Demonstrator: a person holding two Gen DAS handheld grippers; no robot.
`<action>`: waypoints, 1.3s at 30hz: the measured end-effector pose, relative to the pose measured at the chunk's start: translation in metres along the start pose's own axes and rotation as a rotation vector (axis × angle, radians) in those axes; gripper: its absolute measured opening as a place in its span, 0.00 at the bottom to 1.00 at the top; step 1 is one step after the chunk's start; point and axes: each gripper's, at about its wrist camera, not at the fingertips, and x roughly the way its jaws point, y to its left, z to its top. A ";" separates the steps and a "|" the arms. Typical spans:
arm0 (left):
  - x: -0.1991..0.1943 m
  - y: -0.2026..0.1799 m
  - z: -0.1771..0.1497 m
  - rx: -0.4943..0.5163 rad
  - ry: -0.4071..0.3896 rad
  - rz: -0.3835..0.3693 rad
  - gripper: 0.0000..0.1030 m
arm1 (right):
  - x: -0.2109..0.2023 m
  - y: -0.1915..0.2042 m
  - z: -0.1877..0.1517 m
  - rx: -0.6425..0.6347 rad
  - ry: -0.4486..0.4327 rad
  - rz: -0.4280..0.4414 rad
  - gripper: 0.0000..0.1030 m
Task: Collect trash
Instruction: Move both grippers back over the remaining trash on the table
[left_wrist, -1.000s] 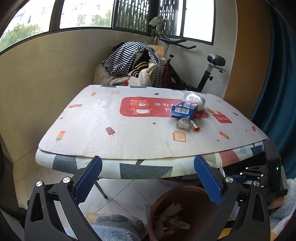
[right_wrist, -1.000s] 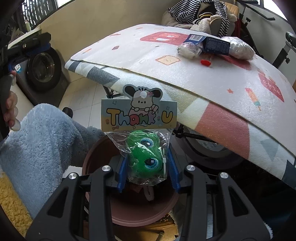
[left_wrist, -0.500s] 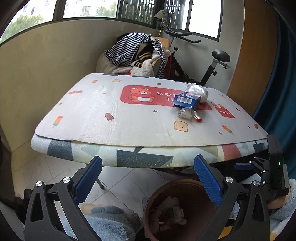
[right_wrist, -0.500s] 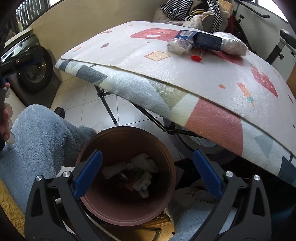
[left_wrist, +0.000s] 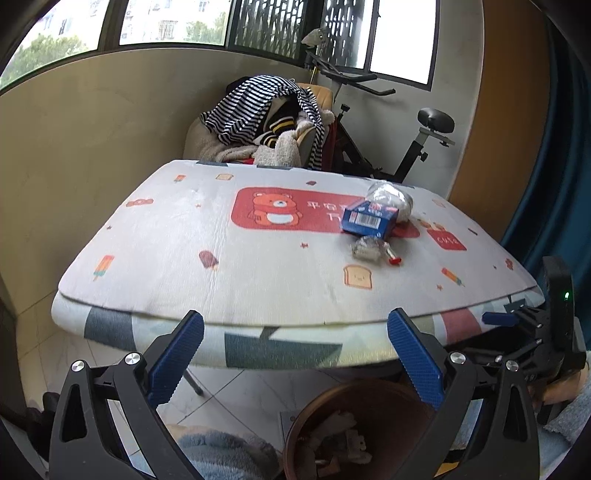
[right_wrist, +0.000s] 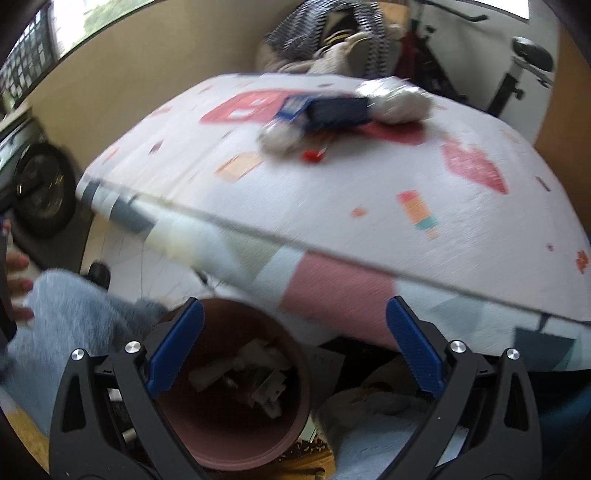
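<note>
A brown round bin with several scraps of trash stands on the floor below the table's near edge; the left wrist view shows its rim. My right gripper hangs open and empty just above it. My left gripper is open and empty in front of the table edge. On the table lie a blue box, a crumpled clear bag behind it, a small clear wrapper and a red-capped piece. The right wrist view is blurred; the blue box and bag show there.
The table wears a white mat with a red bear print. A chair heaped with striped clothes and an exercise bike stand behind it. Blue fluffy fabric lies left of the bin. A blue curtain hangs at right.
One second ago my right gripper held a bagged green toy over the bin; it has let go and opened, and now swings up toward the table. The left gripper rose slightly.
</note>
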 end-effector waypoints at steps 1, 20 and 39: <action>0.002 0.000 0.004 0.000 -0.005 0.000 0.94 | -0.001 -0.002 0.003 0.002 -0.001 -0.018 0.94; 0.032 -0.013 0.058 0.022 -0.019 -0.065 0.94 | 0.000 -0.042 0.052 0.019 -0.018 0.023 0.95; 0.145 -0.053 0.100 -0.001 0.167 -0.277 0.94 | 0.043 -0.089 0.083 0.146 -0.048 -0.032 0.94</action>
